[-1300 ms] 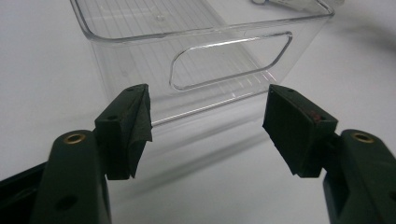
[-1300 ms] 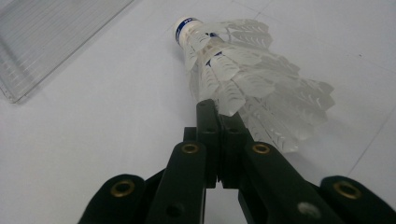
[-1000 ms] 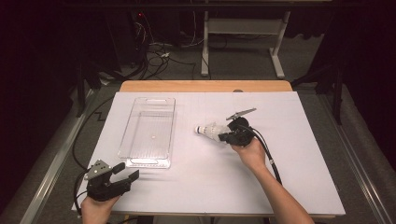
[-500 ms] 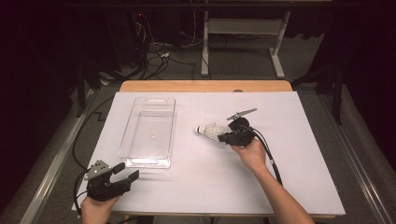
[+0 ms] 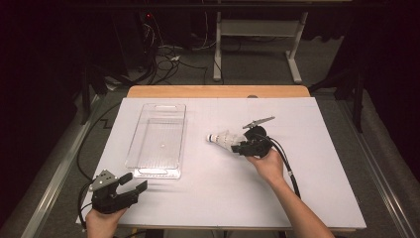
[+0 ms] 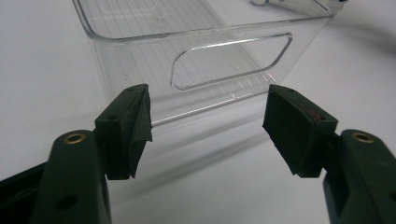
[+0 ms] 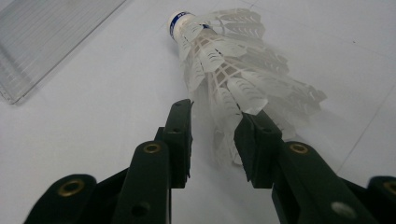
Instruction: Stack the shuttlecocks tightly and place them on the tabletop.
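A white feathered shuttlecock [image 5: 223,139] [image 7: 233,70] with a blue-banded cork lies on its side on the white table, cork pointing left toward the tray. My right gripper [image 5: 238,147] [image 7: 214,122] sits at its feather end. Its jaws have just been opening, and the skirt's rim lies loosely between them with a gap at the left pad. My left gripper [image 5: 133,183] [image 6: 208,112] rests open at the table's front left corner. It faces the near end wall of a clear plastic tray [image 5: 148,171] [image 6: 140,60] and holds nothing.
The clear tray is long, has handle slots, and lies lengthwise on the left half of the table [image 5: 317,163]. A black cable [image 5: 289,168] trails from the right gripper along the forearm. Beyond the table's far wooden edge are cables and a desk frame on the floor.
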The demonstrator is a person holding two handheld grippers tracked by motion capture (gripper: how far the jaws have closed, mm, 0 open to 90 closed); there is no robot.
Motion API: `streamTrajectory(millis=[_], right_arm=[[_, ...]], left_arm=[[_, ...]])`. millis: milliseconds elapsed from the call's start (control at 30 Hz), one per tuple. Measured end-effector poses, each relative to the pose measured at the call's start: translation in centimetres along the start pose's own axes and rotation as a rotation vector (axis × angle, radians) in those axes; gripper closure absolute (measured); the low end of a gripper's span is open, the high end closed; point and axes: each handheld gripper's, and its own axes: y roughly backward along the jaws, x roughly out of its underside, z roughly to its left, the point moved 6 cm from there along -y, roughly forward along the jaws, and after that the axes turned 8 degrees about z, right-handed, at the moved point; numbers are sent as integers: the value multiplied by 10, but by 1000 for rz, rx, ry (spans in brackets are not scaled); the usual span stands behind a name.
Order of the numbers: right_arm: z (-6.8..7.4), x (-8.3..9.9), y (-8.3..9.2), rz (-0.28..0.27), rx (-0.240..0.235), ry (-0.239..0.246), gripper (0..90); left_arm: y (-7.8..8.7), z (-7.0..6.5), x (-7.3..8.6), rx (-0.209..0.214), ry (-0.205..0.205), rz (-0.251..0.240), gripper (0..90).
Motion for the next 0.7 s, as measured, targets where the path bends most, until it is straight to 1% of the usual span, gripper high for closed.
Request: streamTrajectory(millis=[367,467,700], right_arm=[[4,3,3,-17,-8,-1,609],[4,4,2,-13,-11,-2,598],[6,4,2,-18,-4,3,571]], left_arm=[[0,1,0,2,6,-2,330],[0,1,0,1,8,-3,330],[1,1,1,1,8,-4,330]])
